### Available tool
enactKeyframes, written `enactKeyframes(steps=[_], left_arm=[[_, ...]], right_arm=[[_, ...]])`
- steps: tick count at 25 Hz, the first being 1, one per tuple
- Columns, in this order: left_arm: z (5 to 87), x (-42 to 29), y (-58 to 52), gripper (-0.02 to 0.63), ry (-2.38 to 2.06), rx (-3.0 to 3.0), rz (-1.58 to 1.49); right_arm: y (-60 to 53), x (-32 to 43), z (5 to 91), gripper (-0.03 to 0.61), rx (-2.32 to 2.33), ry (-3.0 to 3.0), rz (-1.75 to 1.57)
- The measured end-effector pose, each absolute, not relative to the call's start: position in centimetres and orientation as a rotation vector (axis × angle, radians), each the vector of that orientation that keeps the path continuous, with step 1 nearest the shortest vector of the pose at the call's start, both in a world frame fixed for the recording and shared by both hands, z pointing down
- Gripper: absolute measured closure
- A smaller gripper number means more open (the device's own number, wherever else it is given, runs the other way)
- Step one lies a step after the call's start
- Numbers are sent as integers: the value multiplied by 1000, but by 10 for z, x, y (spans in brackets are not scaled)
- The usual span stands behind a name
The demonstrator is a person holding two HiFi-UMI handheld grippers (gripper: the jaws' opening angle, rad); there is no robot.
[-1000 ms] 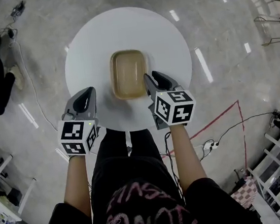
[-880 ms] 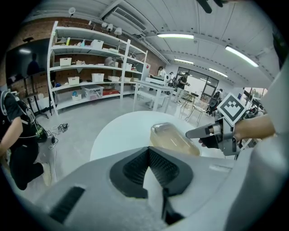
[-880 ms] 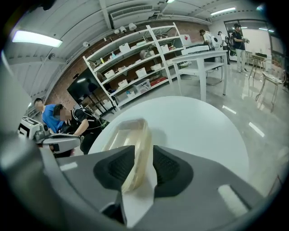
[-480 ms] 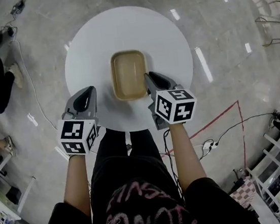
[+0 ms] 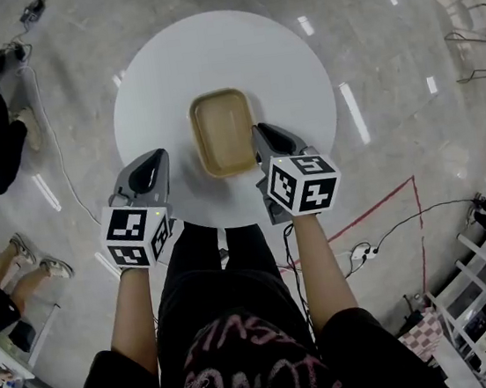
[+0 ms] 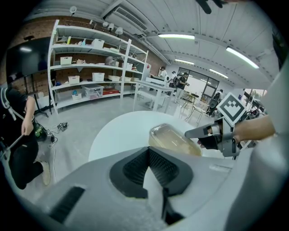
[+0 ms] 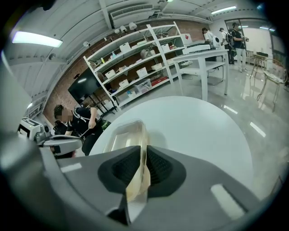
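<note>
The right gripper [image 5: 258, 135] is found with its jaws clamped on the right-hand rim of a translucent tan plastic container [image 5: 222, 132], the rim being seen pinched between the ribbed pads [image 7: 159, 164] in the right gripper view. The container is located about the middle of the round white table [image 5: 223, 45]. The left gripper [image 5: 156, 158] is held over the table's near left edge, apart from the container, its jaws brought together on nothing.
</note>
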State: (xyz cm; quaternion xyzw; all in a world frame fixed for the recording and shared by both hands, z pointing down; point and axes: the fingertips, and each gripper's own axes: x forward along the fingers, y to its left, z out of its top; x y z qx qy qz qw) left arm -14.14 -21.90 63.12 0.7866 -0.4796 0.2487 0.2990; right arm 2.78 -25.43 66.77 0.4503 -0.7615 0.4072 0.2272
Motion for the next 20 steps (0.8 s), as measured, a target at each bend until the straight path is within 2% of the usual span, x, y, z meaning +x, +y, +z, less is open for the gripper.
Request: enactKeyframes(steps=[20], left_arm=[[624,-141,-211,618,-1298,2099,647]], right_arm=[[-254,32,647,529,1300,-2180,1104]])
